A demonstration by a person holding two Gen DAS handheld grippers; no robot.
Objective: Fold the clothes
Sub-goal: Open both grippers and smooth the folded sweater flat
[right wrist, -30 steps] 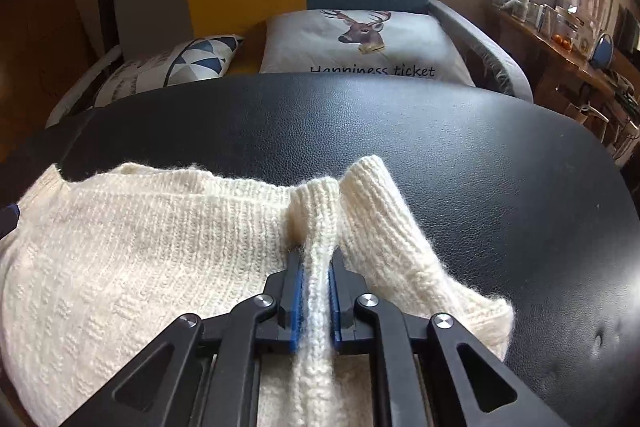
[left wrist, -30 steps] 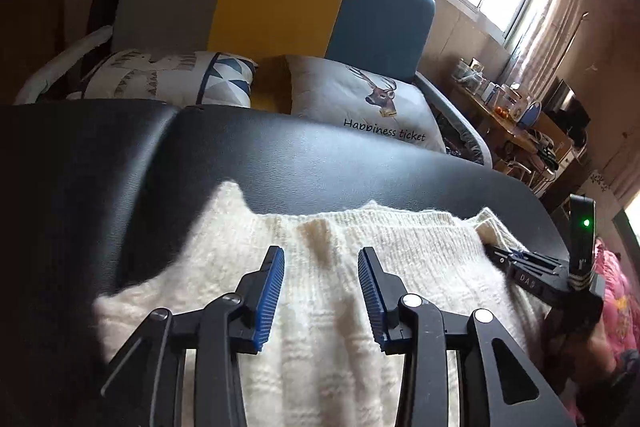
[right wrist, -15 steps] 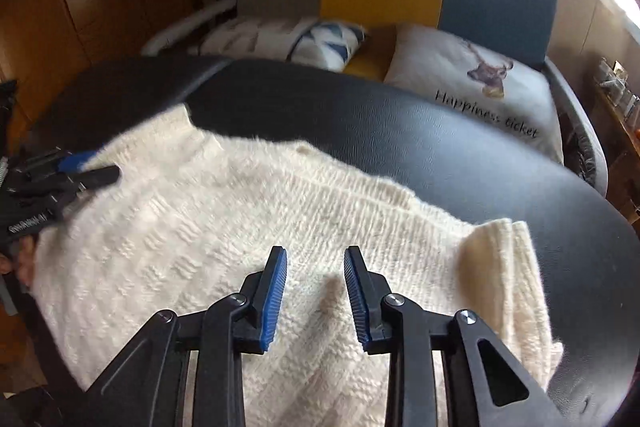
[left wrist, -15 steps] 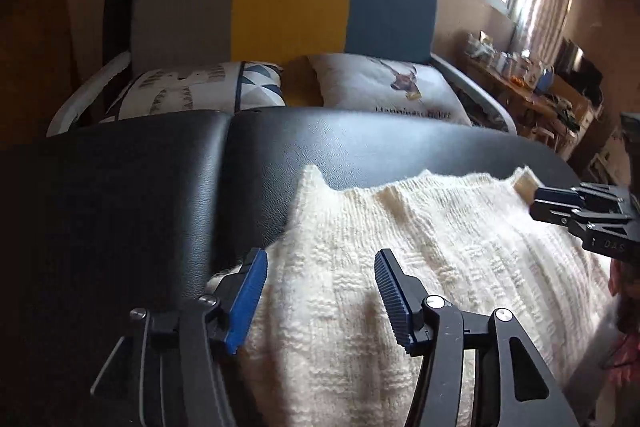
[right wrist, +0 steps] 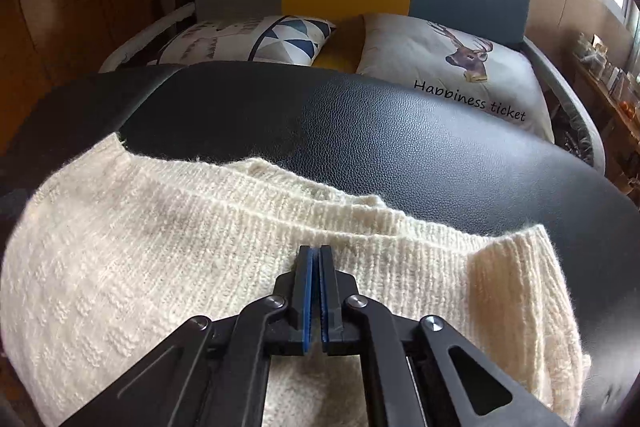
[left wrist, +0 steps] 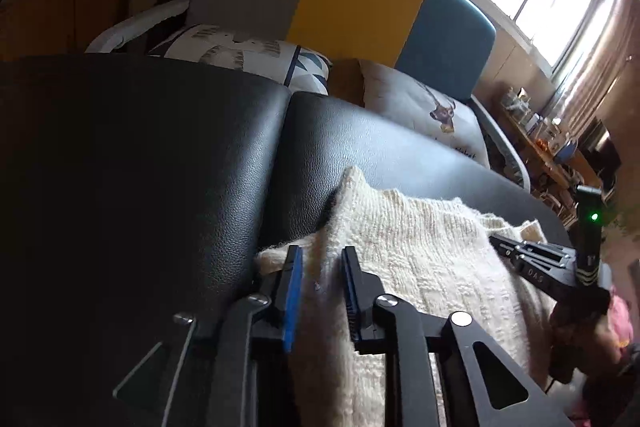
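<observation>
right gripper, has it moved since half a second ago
Yes. The right gripper sat over the sweater's middle; now it is shut near the edge facing the deer pillow.

Under the left gripper [left wrist: 320,269], sweater [left wrist: 420,267] cut off by the lower frame edge; near hem out of view. Unclear whether the closing blue pads [left wrist: 291,301] press the knit fold between them. Beyond the right gripper [right wrist: 315,263], nothing visible between the shut pads; cannot tell if knit is pinched. Left and near edges of the sweater [right wrist: 140,267] cropped. Far right of the left gripper, hand [left wrist: 576,331] dark and blurred. Small objects on the shelf [left wrist: 548,143] under the window too tiny to identify. Lettering on the deer cushion [left wrist: 432,115] partly hidden behind the black surface [left wrist: 160,155].
</observation>
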